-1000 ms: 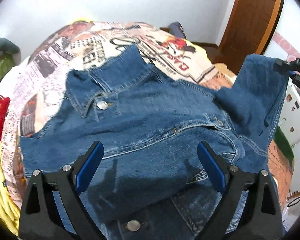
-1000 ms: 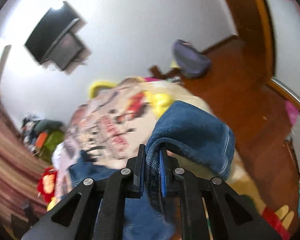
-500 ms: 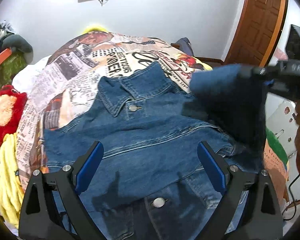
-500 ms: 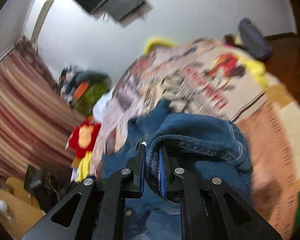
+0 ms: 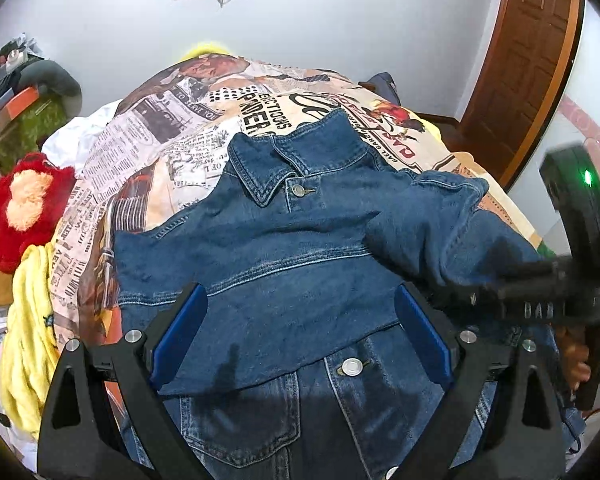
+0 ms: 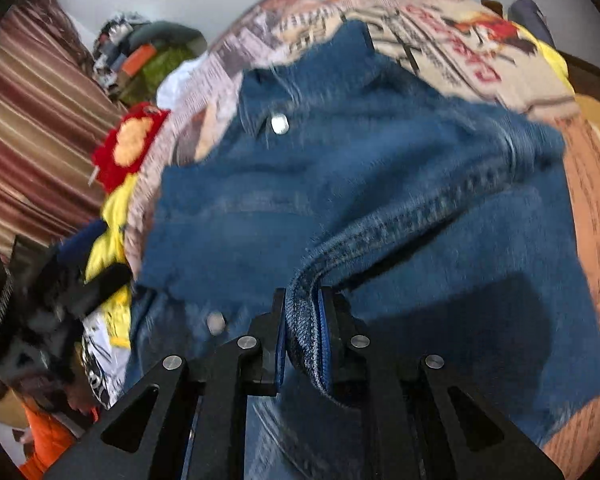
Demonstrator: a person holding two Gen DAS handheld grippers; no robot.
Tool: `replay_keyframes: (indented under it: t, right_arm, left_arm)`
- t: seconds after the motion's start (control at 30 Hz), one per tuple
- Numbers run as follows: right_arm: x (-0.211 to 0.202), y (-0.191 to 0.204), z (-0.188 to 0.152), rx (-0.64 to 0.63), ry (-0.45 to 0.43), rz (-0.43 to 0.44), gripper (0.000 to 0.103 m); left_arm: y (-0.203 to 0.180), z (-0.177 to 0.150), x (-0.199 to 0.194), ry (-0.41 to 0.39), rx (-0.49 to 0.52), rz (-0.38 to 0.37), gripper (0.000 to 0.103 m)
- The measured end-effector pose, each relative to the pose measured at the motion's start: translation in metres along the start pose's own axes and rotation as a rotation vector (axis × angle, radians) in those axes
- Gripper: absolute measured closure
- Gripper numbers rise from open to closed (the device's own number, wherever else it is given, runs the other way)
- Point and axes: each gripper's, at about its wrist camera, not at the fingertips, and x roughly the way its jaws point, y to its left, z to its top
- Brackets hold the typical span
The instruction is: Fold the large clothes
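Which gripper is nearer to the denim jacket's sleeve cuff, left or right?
Right. The right gripper is shut on the sleeve cuff of the denim jacket. The left gripper is open above the jacket's front, holding nothing.

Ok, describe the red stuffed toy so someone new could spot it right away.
Find the bed with the newspaper-print bedspread where the denim jacket lies. At its left edge, above a yellow cloth, sits the stuffed toy: shaggy bright red with an orange patch.
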Motion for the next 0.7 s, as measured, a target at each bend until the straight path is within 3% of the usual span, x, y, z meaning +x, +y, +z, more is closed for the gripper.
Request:
replay_keyframes:
  t: [0.13, 0.3, 0.57, 0.7]
  right_arm:
    - [-0.006, -0.004, -0.019, -0.021, 0.047, -0.035, 0.093]
    - [-0.037, -0.019, -0.027, 0.037, 0.034, 0.061, 0.093]
    - [-0.111, -0.04, -0.027, 0.018, -0.171, -0.02, 0.093]
    - [-0.138, -0.063, -0.023, 0.025, -0.258, -0.133, 0.093]
  left_arm:
    - [-0.006, 0.001, -0.002, 0.0, -0.007, -0.016, 0.008]
    - [-0.024, 0.008, -0.007, -0.014, 0.029, -0.031, 0.008]
    - [-0.071, 0.033, 0.004, -0.015, 0.12, -0.08, 0.008]
    - [-0.096, 0.044, 0.026, 0.02, 0.159, -0.116, 0.008]
